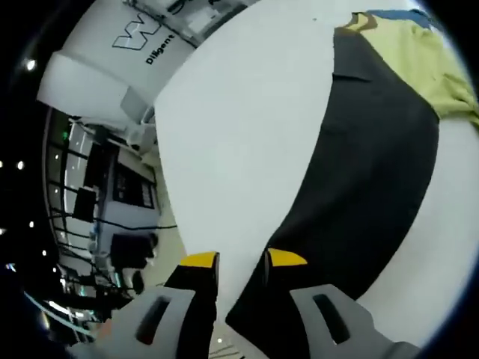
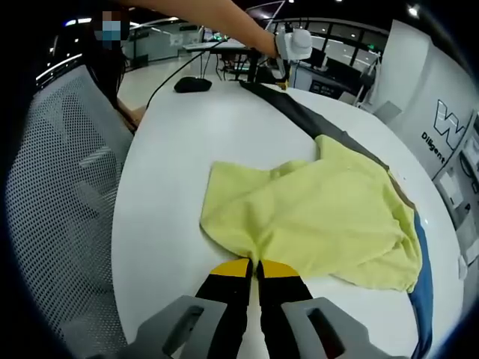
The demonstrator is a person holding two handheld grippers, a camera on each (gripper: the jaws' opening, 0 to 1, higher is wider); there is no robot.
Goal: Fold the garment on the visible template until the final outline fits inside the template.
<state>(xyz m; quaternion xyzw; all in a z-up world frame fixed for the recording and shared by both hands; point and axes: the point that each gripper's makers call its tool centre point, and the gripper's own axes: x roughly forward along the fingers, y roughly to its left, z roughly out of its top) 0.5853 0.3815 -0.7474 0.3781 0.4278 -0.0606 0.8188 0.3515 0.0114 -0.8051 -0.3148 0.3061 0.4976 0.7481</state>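
White counter [image 2: 172,149] underfoot of everything here, and lying on it is the yellow garment [image 2: 314,217], rumpled and partly folded over itself, resting across a long dark template [image 2: 299,112] that runs away toward the far edge, with a blue strip [image 2: 425,277] peeking out along the garment's right side. Right gripper [image 2: 258,267] sits right at the near hem of the garment, its yellow-tipped jaws pressed together with hardly a gap and the cloth's edge meeting the tips; it looks pinched on the hem, though the cloth between the jaws is not clearly visible. Over in the left gripper view, the left gripper [image 1: 243,260] hovers at the end of the dark template [image 1: 359,187], jaws apart with a clear gap, one tip over the bare counter [image 1: 247,134], the other over the dark sheet; nothing held between them. The garment [image 1: 419,60] shows well apart from that gripper, up at the far end of the template. In the right gripper view the left gripper [image 2: 283,66] appears at the far end of the table, held by a person's arm [image 2: 217,19], and a mesh chair [image 2: 60,194] stands beside the counter
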